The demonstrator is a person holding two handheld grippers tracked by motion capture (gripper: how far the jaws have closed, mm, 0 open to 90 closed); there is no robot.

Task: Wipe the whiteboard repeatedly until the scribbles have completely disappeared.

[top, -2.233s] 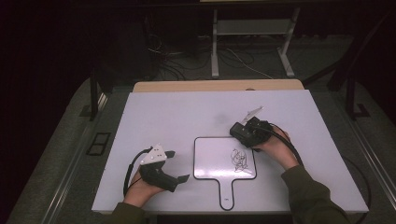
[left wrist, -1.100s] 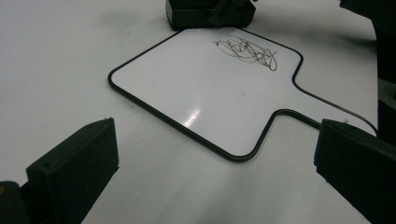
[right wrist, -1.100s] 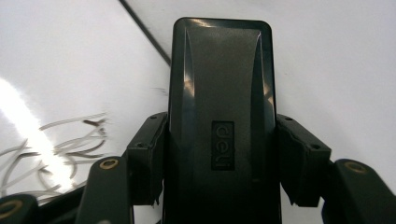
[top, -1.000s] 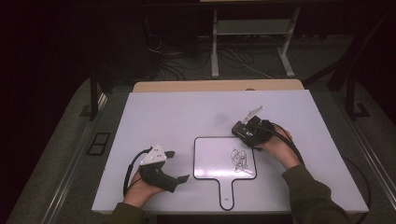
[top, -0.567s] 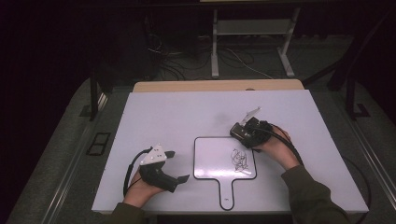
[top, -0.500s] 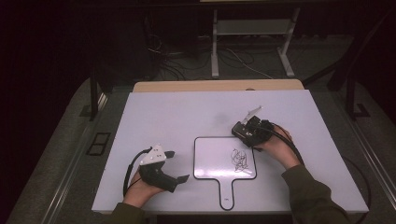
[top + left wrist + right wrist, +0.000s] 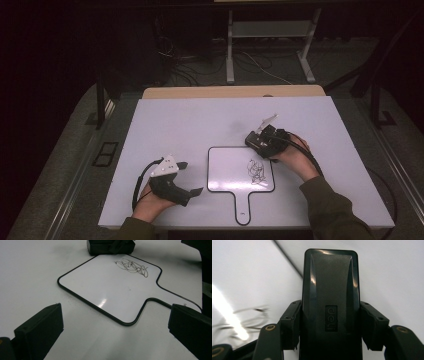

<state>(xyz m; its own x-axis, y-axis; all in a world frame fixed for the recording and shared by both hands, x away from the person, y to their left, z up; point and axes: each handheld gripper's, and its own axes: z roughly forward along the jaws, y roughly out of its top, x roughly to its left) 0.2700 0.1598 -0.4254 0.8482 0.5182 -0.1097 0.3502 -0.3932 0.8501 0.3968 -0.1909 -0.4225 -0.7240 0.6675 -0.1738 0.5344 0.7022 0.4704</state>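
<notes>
Right claw clenched on a black eraser, held at the far right corner of the small handled whiteboard; the scribble lies just nearside of it. To wipe well, I'd judge: keep the eraser flat, press evenly, sweep across the whole scribble, and mind the board sliding on the table. Left claw released, jaws wide, resting near the board's left edge, able to steady it. Nothing blocks the stroke.
</notes>
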